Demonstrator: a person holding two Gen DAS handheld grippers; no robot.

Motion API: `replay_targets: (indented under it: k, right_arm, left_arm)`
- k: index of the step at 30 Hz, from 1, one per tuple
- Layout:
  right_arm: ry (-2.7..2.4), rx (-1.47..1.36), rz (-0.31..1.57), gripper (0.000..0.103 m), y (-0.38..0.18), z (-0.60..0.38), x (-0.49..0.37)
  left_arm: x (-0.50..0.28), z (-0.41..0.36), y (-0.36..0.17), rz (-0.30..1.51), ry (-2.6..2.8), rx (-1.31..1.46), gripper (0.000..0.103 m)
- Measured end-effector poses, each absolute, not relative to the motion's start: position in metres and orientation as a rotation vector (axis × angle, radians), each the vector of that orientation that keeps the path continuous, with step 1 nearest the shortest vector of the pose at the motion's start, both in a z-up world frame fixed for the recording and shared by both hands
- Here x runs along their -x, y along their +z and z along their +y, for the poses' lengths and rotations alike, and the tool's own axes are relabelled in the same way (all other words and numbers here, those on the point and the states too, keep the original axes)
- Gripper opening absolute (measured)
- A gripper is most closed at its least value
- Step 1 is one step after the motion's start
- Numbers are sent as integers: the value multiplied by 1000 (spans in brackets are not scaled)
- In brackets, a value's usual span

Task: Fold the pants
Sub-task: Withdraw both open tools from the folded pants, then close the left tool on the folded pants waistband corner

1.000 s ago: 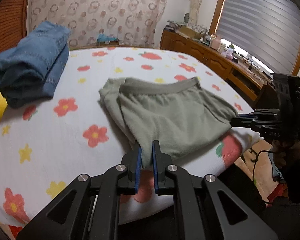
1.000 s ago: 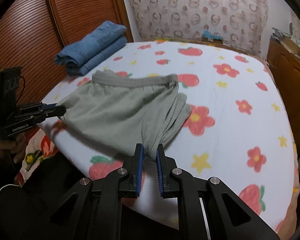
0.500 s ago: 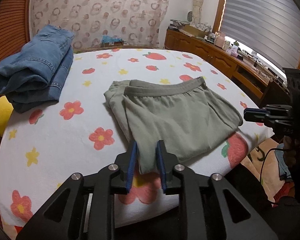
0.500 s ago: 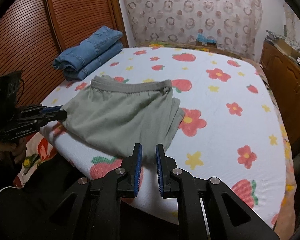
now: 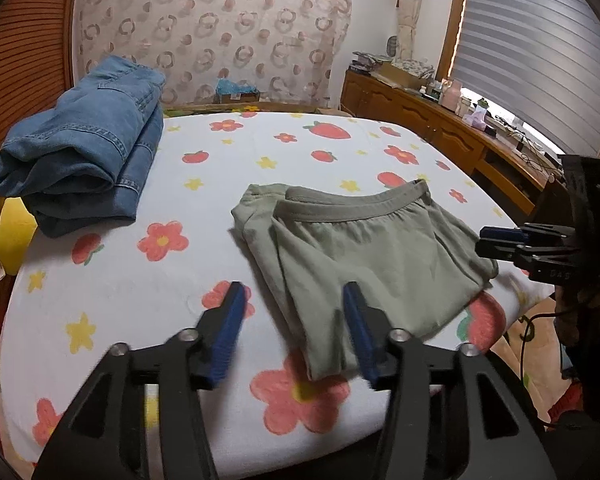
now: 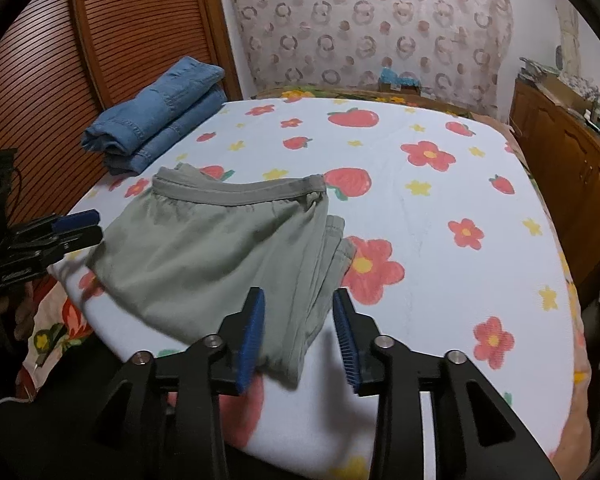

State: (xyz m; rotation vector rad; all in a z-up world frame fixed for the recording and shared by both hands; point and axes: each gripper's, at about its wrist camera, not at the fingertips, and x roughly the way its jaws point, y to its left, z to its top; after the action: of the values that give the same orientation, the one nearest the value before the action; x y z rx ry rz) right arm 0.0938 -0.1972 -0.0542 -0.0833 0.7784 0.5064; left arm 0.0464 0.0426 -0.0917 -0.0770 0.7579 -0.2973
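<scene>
Both tongs (image 5: 294, 334) (image 6: 299, 338) apart; pants (image 5: 364, 248) inner folds hidden.

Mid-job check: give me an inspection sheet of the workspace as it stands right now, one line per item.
Surface: bed sheet, white with flowers and strawberries, lies flat.
Job's things: green pants folded, lying near the bed's front edge, waistband facing the far side.
Clutter: folded jeans stacked apart from the pants; yellow object at the bed's edge beside the jeans.
Grippers: left gripper open, fingers either side of a pants corner; right gripper open over the opposite corner. Neither is gripping.
Cables: black cable hangs below the right gripper's handle.
Surroundings: wooden cabinet with small items on top, window blind, slatted wooden door.
</scene>
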Motion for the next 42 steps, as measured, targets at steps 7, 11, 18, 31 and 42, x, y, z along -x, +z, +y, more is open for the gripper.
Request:
replay_targets:
  k: [7, 11, 18, 31, 42]
  right_arm:
    - [478, 75, 798, 43, -61, -192, -112]
    - [459, 75, 804, 52, -64, -188, -122]
    - [438, 92, 794, 53, -68, -179, -135]
    - [414, 106, 726, 58, -79, -177, -128]
    - [421, 125, 738, 60, -76, -176, -129]
  left_arm:
    - [-56, 42, -95, 766, -274, 70, 84]
    - [-67, 43, -98, 782, -242, 70, 84]
    - [-88, 48, -100, 804, -246, 115, 84]
    - [-115, 50, -109, 875, -212, 143, 84]
    - [-122, 42, -115, 883, -189, 62, 84]
